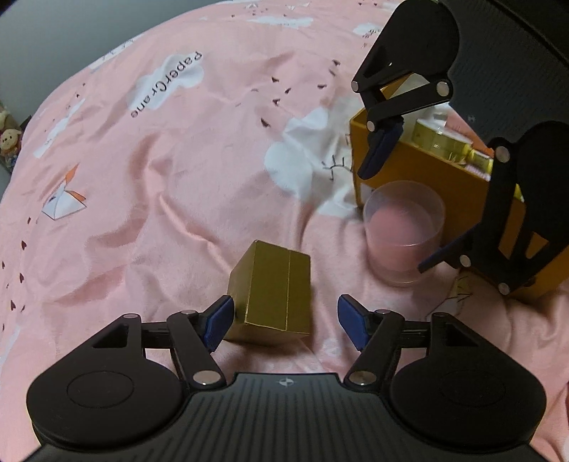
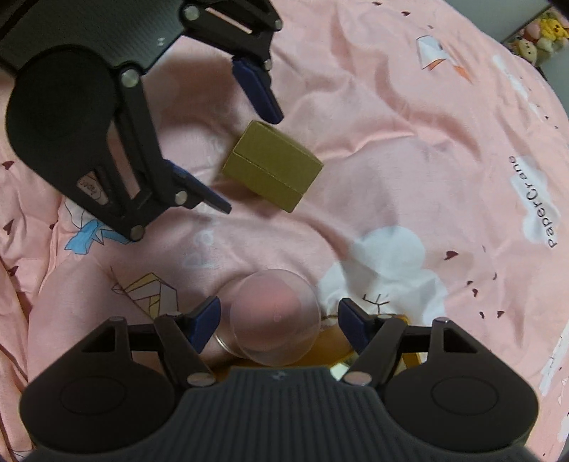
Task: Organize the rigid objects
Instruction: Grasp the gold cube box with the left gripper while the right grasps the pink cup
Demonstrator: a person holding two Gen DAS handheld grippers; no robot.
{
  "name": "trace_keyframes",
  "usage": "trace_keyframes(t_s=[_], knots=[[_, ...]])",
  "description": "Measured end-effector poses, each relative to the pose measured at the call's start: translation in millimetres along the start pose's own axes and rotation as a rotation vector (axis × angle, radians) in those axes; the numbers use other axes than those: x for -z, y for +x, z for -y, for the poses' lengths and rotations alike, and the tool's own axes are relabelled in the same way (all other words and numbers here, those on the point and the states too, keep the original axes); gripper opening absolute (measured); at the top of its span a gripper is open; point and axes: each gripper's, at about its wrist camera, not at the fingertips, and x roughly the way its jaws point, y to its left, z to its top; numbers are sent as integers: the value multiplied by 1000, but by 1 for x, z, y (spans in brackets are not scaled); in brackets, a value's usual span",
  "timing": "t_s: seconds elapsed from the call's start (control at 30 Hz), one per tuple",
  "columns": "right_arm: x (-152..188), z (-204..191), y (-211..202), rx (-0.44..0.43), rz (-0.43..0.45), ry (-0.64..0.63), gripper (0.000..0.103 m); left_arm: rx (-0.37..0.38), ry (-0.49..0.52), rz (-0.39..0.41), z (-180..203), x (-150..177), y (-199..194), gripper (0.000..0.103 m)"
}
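A pink bedsheet [image 1: 177, 184] printed with white clouds and paper cranes covers the whole scene. On it lies a small gold cardboard box [image 1: 274, 295], tilted, sitting between the spread jaws of the left gripper [image 1: 286, 323]. The left blue pad [image 1: 217, 323] is just beside the box's near left corner, though real contact cannot be confirmed; the right pad stands clear of it. In the right wrist view the same box [image 2: 272, 165] lies between that gripper's two fingers, which come in from the upper left.

To the right of the box stands a translucent plastic cup [image 1: 403, 227], upright, with pink showing through its frosted wall. The right gripper [image 2: 279, 325] points down over it with jaws apart, one pad on each side of the rim; the cup [image 2: 275, 316] looks blurred there and neither pad is clearly pressing on it.

Behind the cup sits an orange box [image 1: 391, 170], open at the top, partly hidden by the right gripper's black linkage and cut off at the right frame edge. Yellow-gold items [image 1: 441, 138] lie inside; what they are cannot be made out. Plush toys [image 2: 540, 32] show dimly at the far edge.
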Motion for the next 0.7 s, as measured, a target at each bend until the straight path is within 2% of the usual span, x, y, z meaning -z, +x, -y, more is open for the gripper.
trace_keyframes(t_s=[0.2,0.27,0.33,0.53,0.7], knots=[[-2,7,13,-57,-25,16,71,-18,-3,-35,-5,1,12,77],[-4,7,17,-70,-36,18,68,-29,-7,-46,-7,1,15,73],[-4,5,20,-69,-38,28,68,-46,-11,-63,-8,1,18,64],[1,0,10,-51,-6,40,67,-70,-6,-32,-2,5,8,59],[7,-6,-11,-38,56,66,67,-94,-21,-20,3,6,-7,56]])
